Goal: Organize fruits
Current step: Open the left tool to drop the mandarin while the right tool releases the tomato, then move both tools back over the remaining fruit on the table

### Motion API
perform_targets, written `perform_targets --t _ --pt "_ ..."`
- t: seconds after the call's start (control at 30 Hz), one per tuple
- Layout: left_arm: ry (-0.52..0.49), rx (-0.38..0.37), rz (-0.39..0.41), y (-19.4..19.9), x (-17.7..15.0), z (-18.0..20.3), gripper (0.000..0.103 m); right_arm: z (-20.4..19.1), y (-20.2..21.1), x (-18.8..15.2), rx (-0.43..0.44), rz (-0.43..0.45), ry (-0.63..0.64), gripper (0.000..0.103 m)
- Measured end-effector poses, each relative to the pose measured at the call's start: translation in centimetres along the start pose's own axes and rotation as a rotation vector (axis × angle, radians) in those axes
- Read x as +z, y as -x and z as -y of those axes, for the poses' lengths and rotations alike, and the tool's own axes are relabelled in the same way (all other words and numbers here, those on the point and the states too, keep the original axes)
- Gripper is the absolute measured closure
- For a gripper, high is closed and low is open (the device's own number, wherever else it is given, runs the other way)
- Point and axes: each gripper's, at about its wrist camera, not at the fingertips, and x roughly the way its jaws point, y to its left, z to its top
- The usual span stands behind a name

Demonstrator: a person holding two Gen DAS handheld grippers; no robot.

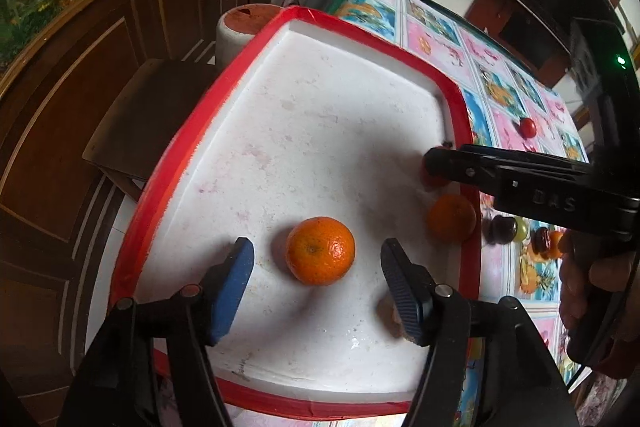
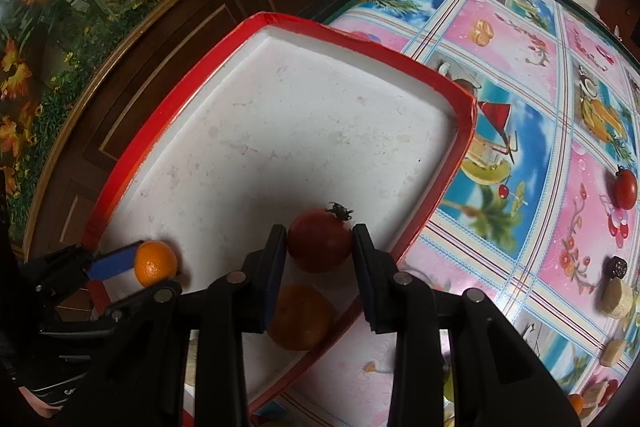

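Note:
An orange (image 1: 320, 251) rests on the white floor of a red-rimmed tray (image 1: 188, 155). My left gripper (image 1: 318, 245) is open around it, a clear gap on each side; its blue pad (image 2: 116, 263) shows beside that orange (image 2: 155, 263) in the right wrist view. A red tomato (image 2: 320, 245) sits near the tray's right rim (image 2: 452, 167) between the fingers of my right gripper (image 2: 320, 231), which stands open with the pads very close on both sides. A second orange (image 1: 452, 217) lies by the right rim, in shadow below the right gripper's fingers (image 2: 300, 315).
The tray stands at the left end of a table with a patterned pink and blue cloth (image 2: 520, 39). Another tomato (image 2: 625, 189) lies on the cloth, with dark fruits (image 1: 500, 229) and small round pieces (image 2: 618, 297) nearer. Wooden cabinets (image 1: 100, 67) stand beyond.

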Motion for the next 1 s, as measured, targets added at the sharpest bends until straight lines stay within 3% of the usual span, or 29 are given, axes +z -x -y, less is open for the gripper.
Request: perform_targets --t 0.07,0.27,0.4,0.47,0.67,1.0 --pt "-0.004 0.005 0.002 0.1 0.1 0.2 0.036 0.1 0.5 0.0 0.004 0.017 -0.009 0.046" --pt "-0.027 0.034 0.035 1.2 0.0 1.3 0.024 0.4 2.7 -0.1 0.035 0.071 -0.025 0.043" --pt "-0.050 0.053 0.041 1.6 -0.1 2.1 0.024 1.0 4.8 -0.9 0.053 0.118 -0.048 0.023" --pt "-0.056 0.055 0.044 1.8 -0.1 2.5 0.024 1.5 5.7 -1.6 0.051 0.134 -0.065 0.019" --pt "-0.071 0.036 0.045 2.4 -0.6 4.3 0.023 3.5 7.7 -4.2 0.032 0.166 -0.125 0.018" --pt "-0.186 -0.042 0.044 2.4 -1.3 10.3 0.023 8.6 11.2 -11.3 -0.021 0.176 -0.251 0.017"
